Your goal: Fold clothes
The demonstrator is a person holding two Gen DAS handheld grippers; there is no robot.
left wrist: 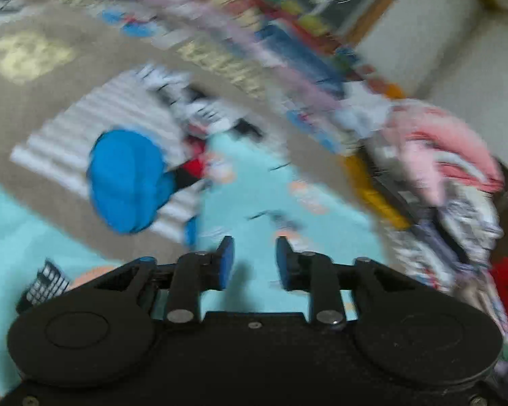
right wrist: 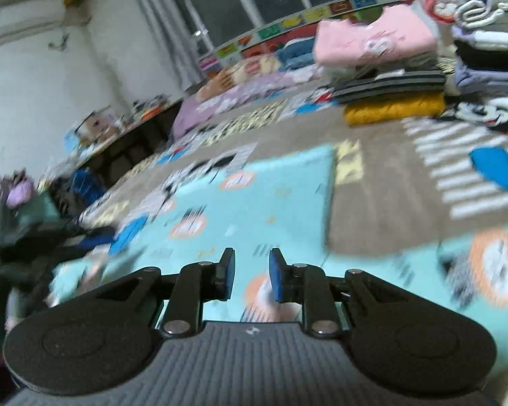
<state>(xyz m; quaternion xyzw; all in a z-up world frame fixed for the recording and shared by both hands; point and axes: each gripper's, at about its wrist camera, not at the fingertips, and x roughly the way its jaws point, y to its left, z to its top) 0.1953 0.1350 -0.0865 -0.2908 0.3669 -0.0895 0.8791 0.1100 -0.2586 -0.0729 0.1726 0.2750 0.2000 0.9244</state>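
Both views are motion-blurred. My left gripper (left wrist: pixel 254 252) is open and empty, above a light turquoise patterned mat (left wrist: pixel 271 199). Ahead and to its left a bright blue garment (left wrist: pixel 128 179) lies crumpled on a grey-and-white striped cloth (left wrist: pixel 84 128), with a black, white and red garment (left wrist: pixel 199 115) beside it. My right gripper (right wrist: pixel 252 267) is open and empty over the same turquoise mat (right wrist: pixel 254 196). The blue garment (right wrist: pixel 501 165) and striped cloth (right wrist: pixel 457 162) show at the right edge of the right wrist view.
Stacks of folded clothes stand at the right (left wrist: pixel 450 176), with pink tops (right wrist: pixel 372 40), a mustard knit (right wrist: pixel 393 108) and striped items. A dark heap of unfolded clothes (right wrist: pixel 34 223) lies at the left. A brown patterned carpet (right wrist: pixel 372 209) lies beneath. A window and white walls are behind.
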